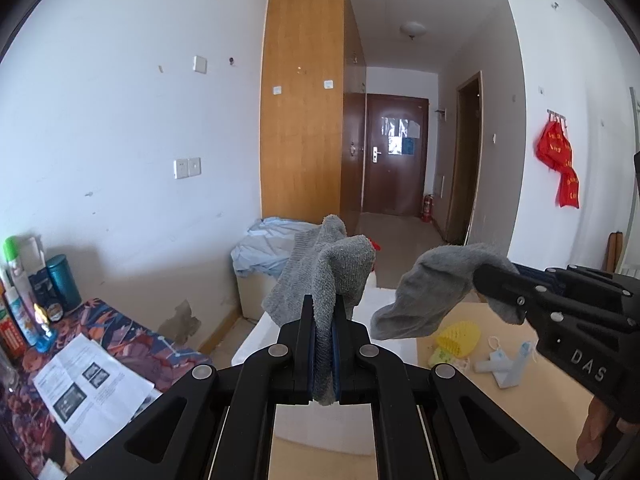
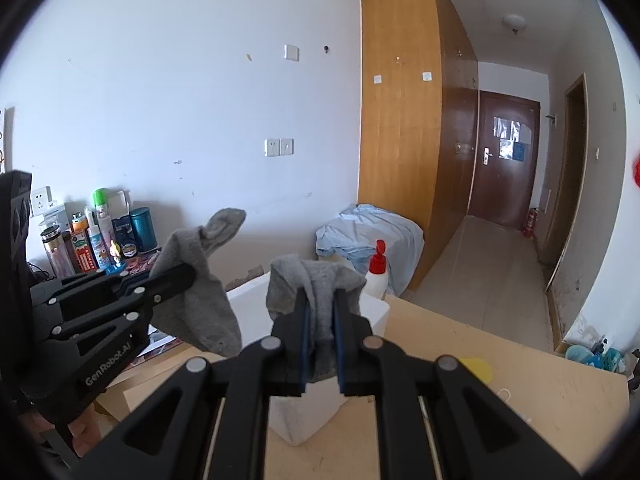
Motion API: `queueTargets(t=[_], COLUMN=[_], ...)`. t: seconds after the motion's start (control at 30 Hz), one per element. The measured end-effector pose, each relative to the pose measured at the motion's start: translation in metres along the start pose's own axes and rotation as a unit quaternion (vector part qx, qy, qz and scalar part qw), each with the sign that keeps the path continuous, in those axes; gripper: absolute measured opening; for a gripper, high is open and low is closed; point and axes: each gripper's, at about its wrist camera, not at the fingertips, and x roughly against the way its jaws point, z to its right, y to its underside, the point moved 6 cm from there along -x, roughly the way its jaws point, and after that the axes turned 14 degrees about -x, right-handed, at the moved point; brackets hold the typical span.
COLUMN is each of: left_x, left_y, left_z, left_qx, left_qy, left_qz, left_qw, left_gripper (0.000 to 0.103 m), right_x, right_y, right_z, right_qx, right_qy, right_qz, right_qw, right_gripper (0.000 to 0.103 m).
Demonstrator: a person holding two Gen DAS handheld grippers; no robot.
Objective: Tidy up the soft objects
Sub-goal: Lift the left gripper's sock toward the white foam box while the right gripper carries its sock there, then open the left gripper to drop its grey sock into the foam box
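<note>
Grey sock (image 1: pixel 320 276) clamped in left tongs (image 1: pixel 324 316); second grey sock (image 2: pixel 316 292) clamped in right tongs (image 2: pixel 320 312)

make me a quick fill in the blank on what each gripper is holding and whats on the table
1. The left gripper is shut on a grey ____.
2. The right gripper holds a sock of the colour ____.
3. Both socks hang above a ____ foam box on the wooden table.
4. The bottle behind the box has a ____ pump top.

Missing words: sock; grey; white; red
</note>
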Motion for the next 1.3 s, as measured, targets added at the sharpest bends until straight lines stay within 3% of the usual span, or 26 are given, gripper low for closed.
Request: queueTargets(t=[0.43, 1.17, 1.3], left_x=[-0.058, -0.102, -0.101], left_y=[0.001, 0.018, 0.018], left_z=[-0.008, -0.005, -0.006], left_qx=[-0.004, -0.008, -0.015], left_qy=[0.007, 0.026, 0.009], left_qz=[-0.035, -0.077, -0.076], left_qw=[0.9994, 0.9966, 0.997], left_gripper=[0.006, 0.007, 0.009], right_x=[-0.044, -0.066, -0.066], right_y=[-0.006, 0.002, 0.002], right_z=[0.007, 0.011, 0.011], right_qx=[-0.004, -0.005, -0.007], right_qy=[-0.003, 0.0, 0.0], right_qz=[-0.017, -0.043, -0.042], right_qw=[1.0, 0.999, 0.999], right_gripper=[0.013, 0.013, 0.013])
